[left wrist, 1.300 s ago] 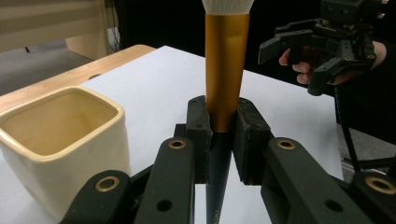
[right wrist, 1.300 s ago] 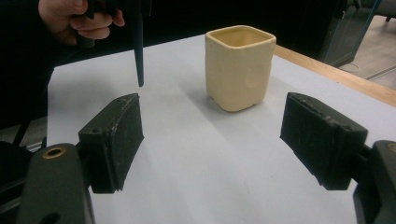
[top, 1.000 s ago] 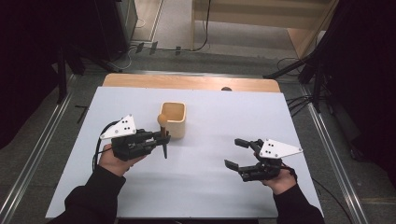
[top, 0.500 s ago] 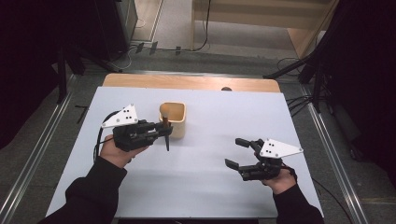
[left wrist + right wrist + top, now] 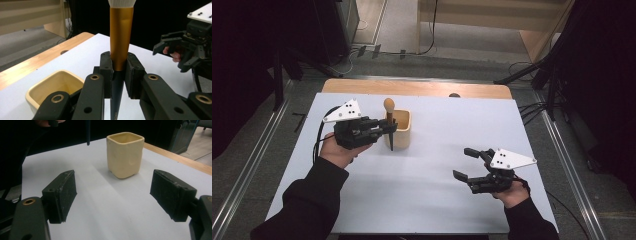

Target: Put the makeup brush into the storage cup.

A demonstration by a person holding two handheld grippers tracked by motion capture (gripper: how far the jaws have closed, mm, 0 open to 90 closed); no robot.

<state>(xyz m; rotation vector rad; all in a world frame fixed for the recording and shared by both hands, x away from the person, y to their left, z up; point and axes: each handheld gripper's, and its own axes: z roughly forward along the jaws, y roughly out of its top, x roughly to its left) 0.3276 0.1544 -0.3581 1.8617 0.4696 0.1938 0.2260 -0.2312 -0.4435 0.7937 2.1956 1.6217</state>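
I've got the left gripper (image 5: 384,131) clamped on the makeup brush (image 5: 121,37) at its stiff, slick-looking gold ferrule beside the cup (image 5: 402,129); right gripper (image 5: 468,165) jaws open, empty.

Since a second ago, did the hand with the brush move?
Yes. The left gripper moved away from the person and nearer the cream cup, turning the brush upright beside it.
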